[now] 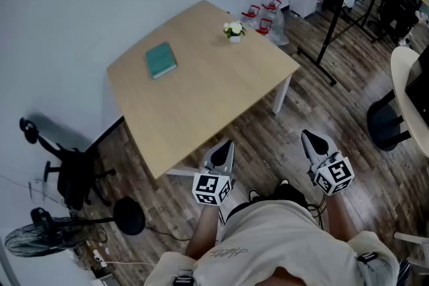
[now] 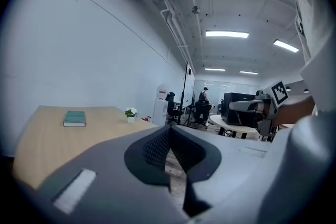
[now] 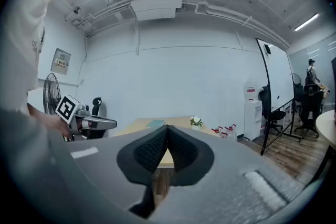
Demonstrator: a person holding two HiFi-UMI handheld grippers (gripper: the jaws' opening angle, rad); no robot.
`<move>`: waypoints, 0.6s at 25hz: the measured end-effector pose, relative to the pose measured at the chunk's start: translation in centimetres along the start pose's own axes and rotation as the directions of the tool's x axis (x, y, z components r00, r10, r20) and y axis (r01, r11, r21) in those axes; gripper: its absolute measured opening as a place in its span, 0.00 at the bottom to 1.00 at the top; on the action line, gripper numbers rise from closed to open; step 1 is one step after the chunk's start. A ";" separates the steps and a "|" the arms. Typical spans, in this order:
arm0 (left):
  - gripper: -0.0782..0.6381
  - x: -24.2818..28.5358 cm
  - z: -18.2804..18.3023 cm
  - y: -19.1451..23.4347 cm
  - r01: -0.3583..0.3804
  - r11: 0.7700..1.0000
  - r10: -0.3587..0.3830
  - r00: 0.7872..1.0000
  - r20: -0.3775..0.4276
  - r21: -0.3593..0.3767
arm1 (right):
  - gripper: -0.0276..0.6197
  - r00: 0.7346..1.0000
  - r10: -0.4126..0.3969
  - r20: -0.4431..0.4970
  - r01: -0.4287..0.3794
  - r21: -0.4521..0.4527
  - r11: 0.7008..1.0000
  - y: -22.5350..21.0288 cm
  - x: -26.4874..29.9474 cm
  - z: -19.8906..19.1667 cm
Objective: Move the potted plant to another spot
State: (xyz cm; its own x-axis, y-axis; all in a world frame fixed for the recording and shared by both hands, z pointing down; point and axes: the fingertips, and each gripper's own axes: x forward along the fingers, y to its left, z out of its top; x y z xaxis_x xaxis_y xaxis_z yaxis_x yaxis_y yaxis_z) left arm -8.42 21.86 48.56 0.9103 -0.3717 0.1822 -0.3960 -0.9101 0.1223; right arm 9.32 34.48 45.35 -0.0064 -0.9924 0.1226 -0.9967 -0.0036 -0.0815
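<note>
A small potted plant (image 1: pixel 234 31) with white flowers in a white pot stands near the far right corner of the light wooden table (image 1: pixel 201 97); it also shows as the plant (image 2: pixel 130 114) and the plant (image 3: pixel 196 122) in the two gripper views. My left gripper (image 1: pixel 224 151) hovers at the table's near edge, its jaws together with nothing between them. My right gripper (image 1: pixel 312 143) is held over the floor to the right of the table, shut and empty. Both are far from the plant.
A teal book (image 1: pixel 160 60) lies on the table's left part. Water bottles (image 1: pixel 265 15) stand on the floor behind the table. A black stand (image 1: pixel 328 37) and a round white table (image 1: pixel 407 94) are to the right, an office chair (image 1: pixel 67 167) and a fan (image 1: pixel 33 241) to the left.
</note>
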 end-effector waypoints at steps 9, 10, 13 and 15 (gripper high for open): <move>0.13 1.4 0.4 0.3 -0.020 1.000 0.020 1.000 0.003 -0.002 | 0.05 1.000 0.010 0.003 -0.010 -0.011 1.000 -1.3 0.2 -0.2; 0.13 1.6 0.3 0.0 -0.018 1.000 0.018 1.000 0.000 -0.004 | 0.05 1.000 0.009 0.001 -0.009 -0.010 1.000 -1.5 0.1 -0.3; 0.13 2.3 0.2 -0.8 -0.014 1.000 0.014 1.000 -0.006 -0.006 | 0.05 1.000 0.014 -0.016 -0.014 -0.038 0.999 -2.2 -0.1 -0.8; 0.13 2.9 0.4 -1.2 -0.018 1.000 0.018 1.000 -0.011 0.000 | 0.05 1.000 0.022 -0.022 -0.023 -0.048 0.999 -2.7 -0.1 -1.0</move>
State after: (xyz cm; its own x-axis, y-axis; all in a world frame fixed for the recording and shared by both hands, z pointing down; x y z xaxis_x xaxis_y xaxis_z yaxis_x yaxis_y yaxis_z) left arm -5.25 21.75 48.55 0.9019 -0.3856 0.1948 -0.4120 -0.9034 0.1186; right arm 11.91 34.75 46.51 -0.0305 -0.9893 0.1423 -0.9990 0.0256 -0.0363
